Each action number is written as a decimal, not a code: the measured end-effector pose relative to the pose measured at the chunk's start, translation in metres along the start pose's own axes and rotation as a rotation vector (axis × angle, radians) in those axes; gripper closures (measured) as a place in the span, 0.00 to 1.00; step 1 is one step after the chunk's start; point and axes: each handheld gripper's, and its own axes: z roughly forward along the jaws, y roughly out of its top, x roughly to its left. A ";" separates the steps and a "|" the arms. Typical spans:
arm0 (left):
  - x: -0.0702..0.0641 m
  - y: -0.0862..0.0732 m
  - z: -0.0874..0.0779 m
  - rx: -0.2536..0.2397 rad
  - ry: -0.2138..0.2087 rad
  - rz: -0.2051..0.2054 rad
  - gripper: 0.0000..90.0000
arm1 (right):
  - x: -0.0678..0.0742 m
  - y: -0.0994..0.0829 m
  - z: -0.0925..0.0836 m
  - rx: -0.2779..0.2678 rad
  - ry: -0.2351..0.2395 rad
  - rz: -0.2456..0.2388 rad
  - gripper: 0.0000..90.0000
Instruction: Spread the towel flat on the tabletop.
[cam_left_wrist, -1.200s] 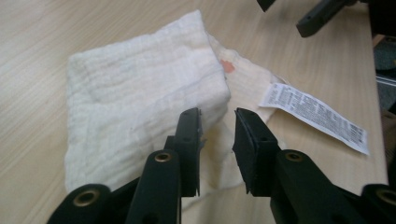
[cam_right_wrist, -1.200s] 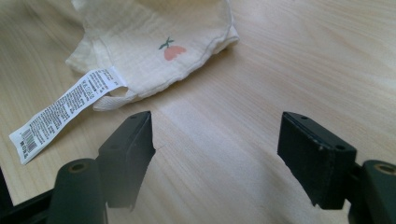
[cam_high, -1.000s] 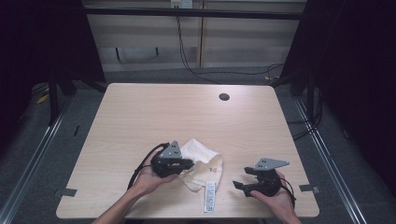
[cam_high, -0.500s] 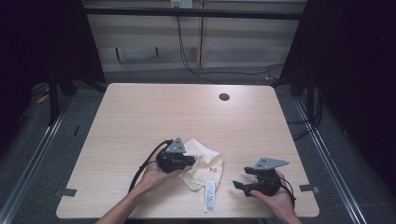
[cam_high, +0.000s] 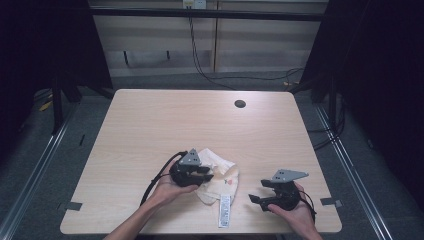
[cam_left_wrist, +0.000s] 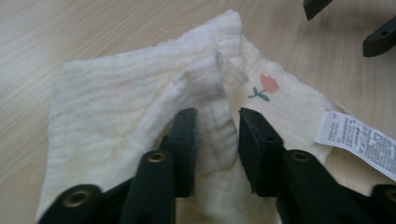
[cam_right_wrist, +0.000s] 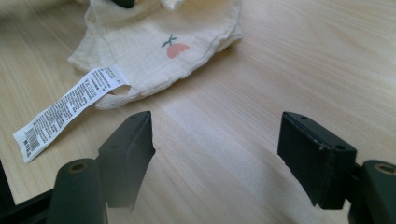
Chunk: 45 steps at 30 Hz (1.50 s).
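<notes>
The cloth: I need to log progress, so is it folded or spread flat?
Folded, loosely. The cloth lies in overlapping layers with a raised fold between the left gripper's jaws; its label sticks out at one edge.

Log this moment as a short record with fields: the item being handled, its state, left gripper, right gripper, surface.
item: cream cloth with a small flower print and a white care label
state: crumpled, lying on the table near the front edge
left gripper: jaws have just been opening, a raised fold of cloth between them
right gripper: open, nothing between the jaws, beside the cloth
surface: light wooden table
</notes>
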 end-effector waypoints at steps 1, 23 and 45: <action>0.000 0.000 0.001 0.001 -0.002 0.005 0.86 | 0.000 0.000 0.001 0.001 0.006 0.002 0.30; 0.006 -0.003 -0.073 -0.070 0.020 0.003 0.97 | 0.016 0.018 0.017 -0.017 0.099 0.008 0.50; 0.041 -0.063 -0.130 -0.086 0.159 -0.135 0.97 | 0.024 0.035 0.039 0.001 0.110 -0.047 0.61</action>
